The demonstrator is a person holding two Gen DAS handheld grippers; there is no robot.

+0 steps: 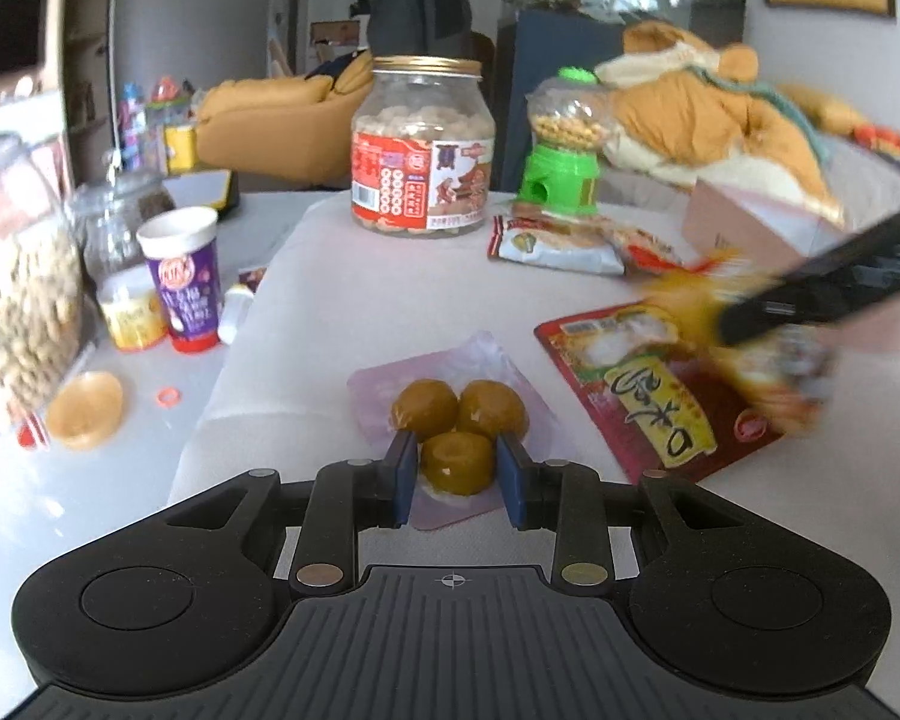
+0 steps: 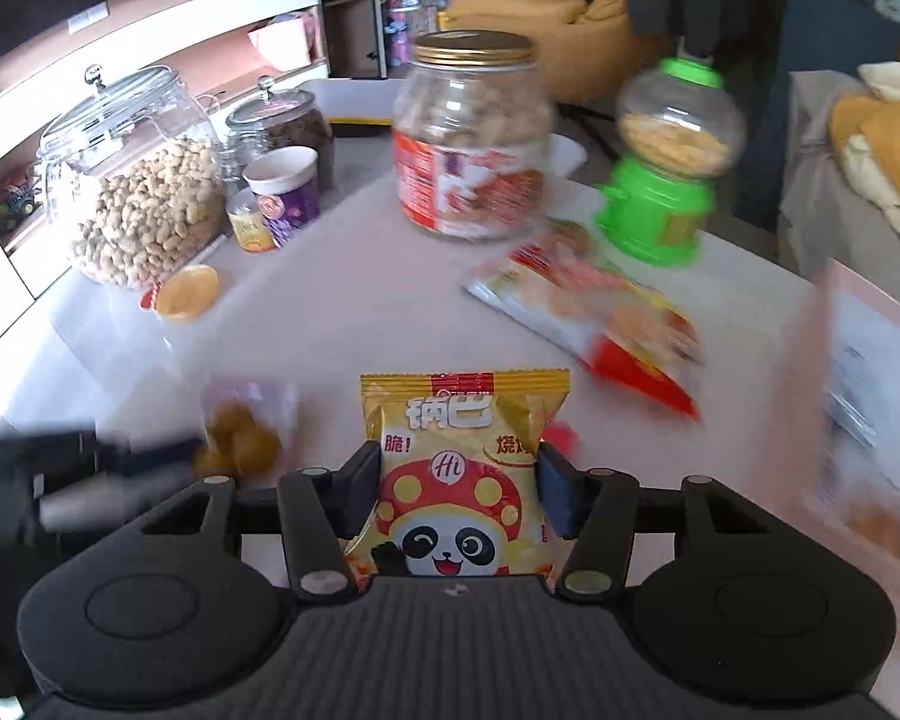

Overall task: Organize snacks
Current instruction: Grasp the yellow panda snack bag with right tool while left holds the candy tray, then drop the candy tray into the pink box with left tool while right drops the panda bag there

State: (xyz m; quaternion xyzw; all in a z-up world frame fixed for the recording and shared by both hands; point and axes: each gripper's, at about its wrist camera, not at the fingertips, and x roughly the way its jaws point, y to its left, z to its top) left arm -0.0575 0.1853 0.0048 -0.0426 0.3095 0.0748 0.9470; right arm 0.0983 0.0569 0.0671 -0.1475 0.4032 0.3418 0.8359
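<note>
Right wrist: right tool (image 2: 456, 489) clamps yellow packet (image 2: 465, 468), biscuit jar (image 2: 471, 138) beyond.

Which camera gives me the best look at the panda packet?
Right wrist: the panda packet sits sharp and centred between the right gripper pads. Left wrist shows it only as a yellow blur at the right.

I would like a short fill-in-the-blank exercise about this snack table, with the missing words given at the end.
1. The right gripper holds a yellow snack packet printed with a cartoon ____.
2. The clear pouch between the left gripper's fingers contains ____ round brown snacks.
3. The tall biscuit jar has a ____-coloured lid.
4. The small candy dispenser has a base coloured ____.

Missing words: panda; three; gold; green
</note>
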